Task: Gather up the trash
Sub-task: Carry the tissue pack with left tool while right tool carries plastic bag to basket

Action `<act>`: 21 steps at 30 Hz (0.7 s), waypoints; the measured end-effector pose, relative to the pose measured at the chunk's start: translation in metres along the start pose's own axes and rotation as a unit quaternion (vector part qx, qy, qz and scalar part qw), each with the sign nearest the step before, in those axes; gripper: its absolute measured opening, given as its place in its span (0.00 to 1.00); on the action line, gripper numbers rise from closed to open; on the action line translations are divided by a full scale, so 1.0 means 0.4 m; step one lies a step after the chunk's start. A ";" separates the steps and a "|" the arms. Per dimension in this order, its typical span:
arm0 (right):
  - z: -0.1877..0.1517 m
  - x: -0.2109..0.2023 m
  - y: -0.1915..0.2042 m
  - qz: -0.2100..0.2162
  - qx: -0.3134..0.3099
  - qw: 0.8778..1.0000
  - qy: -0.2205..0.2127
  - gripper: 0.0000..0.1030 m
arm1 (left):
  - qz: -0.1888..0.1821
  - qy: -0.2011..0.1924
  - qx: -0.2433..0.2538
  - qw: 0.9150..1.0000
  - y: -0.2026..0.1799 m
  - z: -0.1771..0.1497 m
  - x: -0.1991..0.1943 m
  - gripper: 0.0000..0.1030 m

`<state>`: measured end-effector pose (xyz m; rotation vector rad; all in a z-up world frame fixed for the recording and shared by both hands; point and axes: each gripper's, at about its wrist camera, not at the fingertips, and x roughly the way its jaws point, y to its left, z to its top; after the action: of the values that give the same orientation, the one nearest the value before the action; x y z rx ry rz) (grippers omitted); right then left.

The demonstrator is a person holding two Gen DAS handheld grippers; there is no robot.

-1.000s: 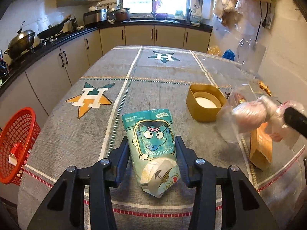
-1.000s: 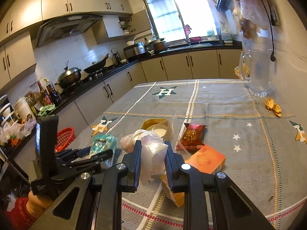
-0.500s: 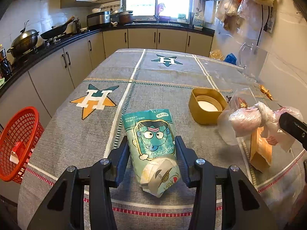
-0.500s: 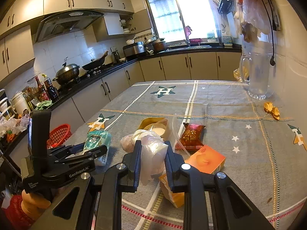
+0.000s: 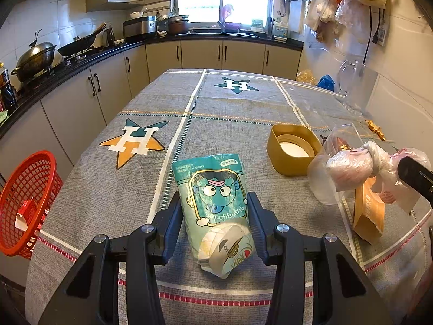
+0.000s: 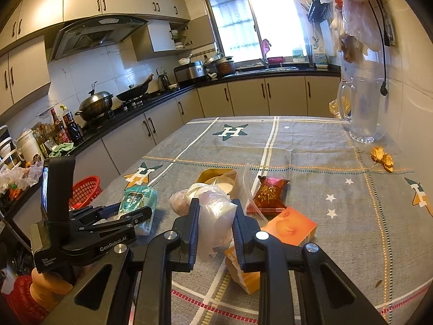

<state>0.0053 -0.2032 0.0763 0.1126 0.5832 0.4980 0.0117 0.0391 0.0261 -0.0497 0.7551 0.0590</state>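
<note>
- The left gripper (image 5: 215, 211) is squeezing a teal snack bag (image 5: 212, 187) by its two long sides, with the jaws pressing on it. A crushed paper cup (image 5: 226, 249) is sitting against the near end of the bag.
- The bag is hanging just over the near part of the desk (image 5: 230, 108), close to the edge.
- The bag is looking thin, light and crinkly. It is probably bending easily, so holding it across the middle is the safe way.
- The cup is looking loose and could be slipping out when the bag is tipping.
- The right gripper (image 6: 215, 224) is pinching a knotted clear plastic bag (image 6: 213, 211), jaws closed on it. Something pink and soft is sitting inside.
- That bag is soft and slippery, and it is drooping. Taking it near the knot is likely best.
- A red basket (image 5: 25, 203) is standing beside the desk on the left, well below the top. It is probably the place for the trash.
- An orange box (image 6: 289, 226), a red wrapper (image 6: 269, 195) and a yellow tub (image 5: 293, 149) are lying on the desk.
</note>
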 end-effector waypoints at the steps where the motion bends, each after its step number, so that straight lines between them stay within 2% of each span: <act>1: 0.000 0.000 -0.001 0.000 0.000 1.000 0.000 0.23 | 0.000 0.000 0.000 1.000 0.000 0.000 0.000 0.44; 14: 0.003 0.003 0.000 -0.014 0.001 1.000 -0.003 0.23 | 0.009 -0.007 0.006 1.000 -0.002 -0.018 -0.035 0.44; 21: -0.001 0.008 0.027 -0.001 0.026 1.000 0.012 0.23 | 0.018 -0.022 0.007 1.000 0.024 -0.028 -0.090 0.44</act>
<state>0.0029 -0.1922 0.0770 0.1545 0.6199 0.4825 -0.0228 0.0467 0.0425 -0.0207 0.7127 0.0892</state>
